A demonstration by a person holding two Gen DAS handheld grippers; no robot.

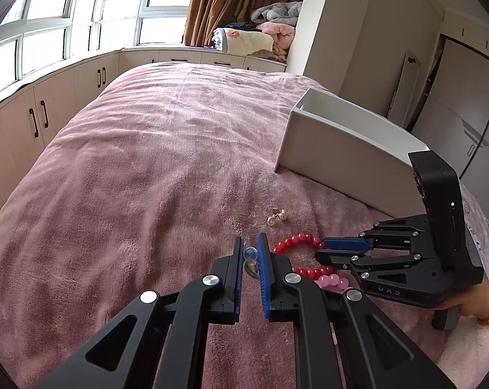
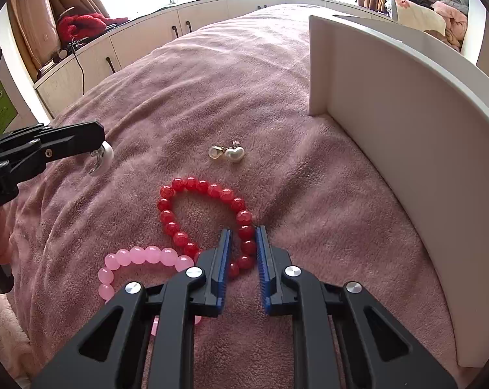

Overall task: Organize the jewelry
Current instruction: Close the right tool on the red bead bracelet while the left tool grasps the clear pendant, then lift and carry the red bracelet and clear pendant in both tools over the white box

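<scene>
Red bead bracelet [image 2: 208, 220] is laid near the bed's edge, its right-hand strand straddled by the slightly parted, empty jaws of the right gripper [image 2: 242, 236]; a pearl earring [image 2: 101, 160] is pinched by the left gripper [image 1: 250, 254]

- bed with a fuzzy pink blanket [image 2: 186, 74]
- white box [image 2: 406, 149] sits on it
- red bead bracelet [image 2: 192, 207], pink bead bracelet [image 2: 140, 259] touching
- 2 pearl earrings [image 2: 226, 153] near those
</scene>
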